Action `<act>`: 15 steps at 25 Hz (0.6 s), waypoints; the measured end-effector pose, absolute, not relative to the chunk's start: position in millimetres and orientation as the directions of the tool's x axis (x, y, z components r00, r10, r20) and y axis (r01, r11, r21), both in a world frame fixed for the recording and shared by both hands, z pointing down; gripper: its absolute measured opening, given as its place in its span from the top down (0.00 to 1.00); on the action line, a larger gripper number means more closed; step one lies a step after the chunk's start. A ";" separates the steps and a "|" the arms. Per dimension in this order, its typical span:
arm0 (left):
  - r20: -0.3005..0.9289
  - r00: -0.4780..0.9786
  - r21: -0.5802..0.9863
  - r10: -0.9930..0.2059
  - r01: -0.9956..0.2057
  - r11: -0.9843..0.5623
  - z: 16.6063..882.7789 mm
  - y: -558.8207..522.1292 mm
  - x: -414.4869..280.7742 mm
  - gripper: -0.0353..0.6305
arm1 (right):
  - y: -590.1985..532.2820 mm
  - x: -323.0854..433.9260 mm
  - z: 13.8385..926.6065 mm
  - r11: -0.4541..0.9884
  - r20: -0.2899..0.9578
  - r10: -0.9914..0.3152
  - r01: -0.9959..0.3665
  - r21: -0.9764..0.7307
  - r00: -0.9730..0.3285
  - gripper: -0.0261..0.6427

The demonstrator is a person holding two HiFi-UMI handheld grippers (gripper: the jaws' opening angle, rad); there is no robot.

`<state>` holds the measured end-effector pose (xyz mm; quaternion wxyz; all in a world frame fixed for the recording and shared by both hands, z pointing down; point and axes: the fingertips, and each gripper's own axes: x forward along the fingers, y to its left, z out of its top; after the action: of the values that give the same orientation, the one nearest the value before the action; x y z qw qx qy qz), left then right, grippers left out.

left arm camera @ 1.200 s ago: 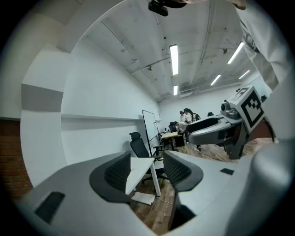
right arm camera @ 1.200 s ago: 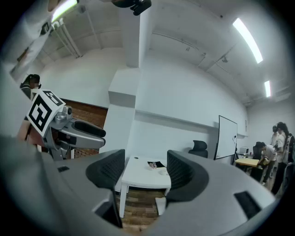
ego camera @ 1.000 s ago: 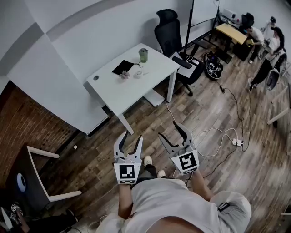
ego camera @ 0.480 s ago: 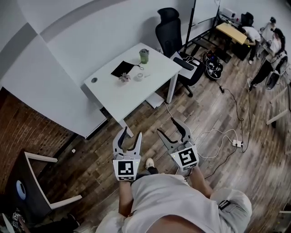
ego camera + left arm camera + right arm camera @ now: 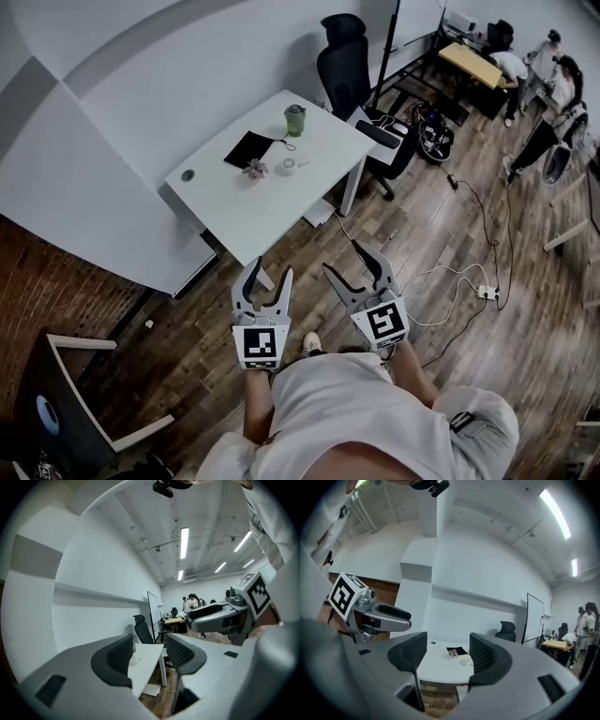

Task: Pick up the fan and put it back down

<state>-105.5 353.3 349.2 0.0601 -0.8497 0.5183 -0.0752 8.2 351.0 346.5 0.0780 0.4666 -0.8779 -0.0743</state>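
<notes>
In the head view my left gripper (image 5: pixel 267 274) and right gripper (image 5: pixel 342 258) sit side by side over the wooden floor (image 5: pixel 441 309). Both point at the white table (image 5: pixel 272 202) ahead, and both are open and empty. The fan (image 5: pixel 255 169), small and pale as far as I can make it out, sits on that table, well ahead of both grippers. A black mat (image 5: pixel 249 148) lies just beyond it, with a green cup (image 5: pixel 294 119) farther off. In the left gripper view the jaws stand apart, with the table's near end showing through the gap and my right gripper off to the right. In the right gripper view the jaws stand apart too — the fan lies far ahead, in line with the gap.
</notes>
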 end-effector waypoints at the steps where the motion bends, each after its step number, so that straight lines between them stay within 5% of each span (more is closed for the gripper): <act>1: 0.067 0.455 -0.180 -0.888 -0.870 -0.459 350.6 348.8 -108.5 0.62 | 346.9 4.8 346.8 0.550 0.067 -0.833 -0.809 0.207 -0.549 0.54; 15: 0.064 0.480 -0.189 -0.875 -0.855 -0.483 349.3 294.1 -115.8 0.62 | 297.0 -0.9 347.8 0.523 0.071 -0.851 -0.827 0.205 -0.520 0.54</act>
<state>-115.8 294.1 349.3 0.0656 -0.8576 0.5044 -0.0757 -0.9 297.0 347.8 0.0815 0.4830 -0.8688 -0.0727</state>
